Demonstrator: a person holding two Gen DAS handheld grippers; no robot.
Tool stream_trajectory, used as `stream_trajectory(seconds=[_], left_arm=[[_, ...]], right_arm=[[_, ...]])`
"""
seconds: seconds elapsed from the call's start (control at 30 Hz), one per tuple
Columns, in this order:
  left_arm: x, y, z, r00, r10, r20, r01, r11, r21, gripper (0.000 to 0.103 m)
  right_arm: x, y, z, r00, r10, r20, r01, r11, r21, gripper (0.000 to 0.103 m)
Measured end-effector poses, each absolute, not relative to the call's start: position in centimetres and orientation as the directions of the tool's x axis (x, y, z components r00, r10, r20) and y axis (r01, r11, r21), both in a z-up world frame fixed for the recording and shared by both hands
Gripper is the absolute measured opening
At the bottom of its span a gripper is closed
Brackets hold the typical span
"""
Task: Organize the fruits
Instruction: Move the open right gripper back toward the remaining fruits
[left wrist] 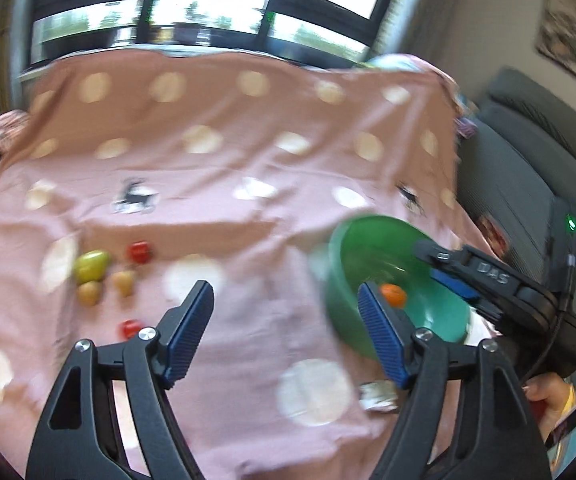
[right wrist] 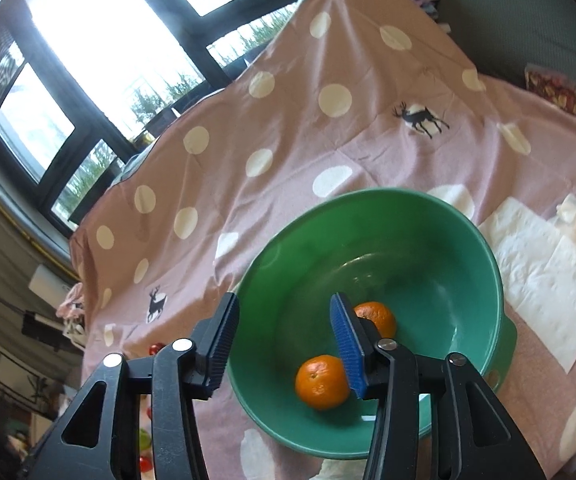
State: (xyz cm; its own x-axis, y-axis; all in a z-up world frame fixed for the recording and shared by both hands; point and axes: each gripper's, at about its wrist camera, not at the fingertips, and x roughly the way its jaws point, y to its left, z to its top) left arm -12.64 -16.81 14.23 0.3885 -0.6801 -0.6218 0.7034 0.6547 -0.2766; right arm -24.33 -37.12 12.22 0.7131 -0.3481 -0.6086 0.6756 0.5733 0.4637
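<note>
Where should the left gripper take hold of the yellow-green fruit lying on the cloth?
Probably across the middle of the yellow-green fruit, coming from above. Two small tan fruits crowd its near side, so a low approach looks blocked. The view is blurred; the left gripper is open and empty.

Green bowl [right wrist: 440, 236] glossy smooth plastic; pink dotted cloth [right wrist: 288, 128] matt, creased; tool pads [right wrist: 346, 346] ribbed blue rubber.

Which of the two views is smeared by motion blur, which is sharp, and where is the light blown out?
Left wrist view: blurred, green bowl and loose fruits smeared. Right wrist view: sharp, both oranges crisp. Windows overexposed in both.
</note>
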Motion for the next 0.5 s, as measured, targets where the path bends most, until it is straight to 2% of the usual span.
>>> stream_trajectory(seconds=[0.07, 0.27, 0.33, 0.5], left_arm=[[-11.9, -14.4, 13.9, 0.442, -0.647, -0.621, 0.645, 0.711, -0.28, 0.08], [-9.7, -8.9, 12.1, 0.522, -0.559, -0.644, 0.492, 0.814, -0.308, 0.087], [-8.8, -7.1, 11.4, 0.529, -0.551, -0.645, 0.445, 0.828, -0.342, 0.088], [-6.8, -4.5, 10.0, 0.569, -0.499, -0.653, 0.336, 0.866, -0.369, 0.095]], right_arm=[[-24.0, -36.5, 12.5, 0.702, -0.37, -0.609, 0.686, 0.582, 0.437, 0.055], [-21.9, -34.3, 13.1, 0.679, -0.393, -0.62, 0.683, 0.649, 0.337, 0.057], [-21.1, -33.3, 13.1, 0.675, -0.397, -0.622, 0.677, 0.67, 0.306, 0.063], [-19.1, -30.8, 13.0, 0.68, -0.378, -0.628, 0.637, 0.729, 0.252, 0.063]])
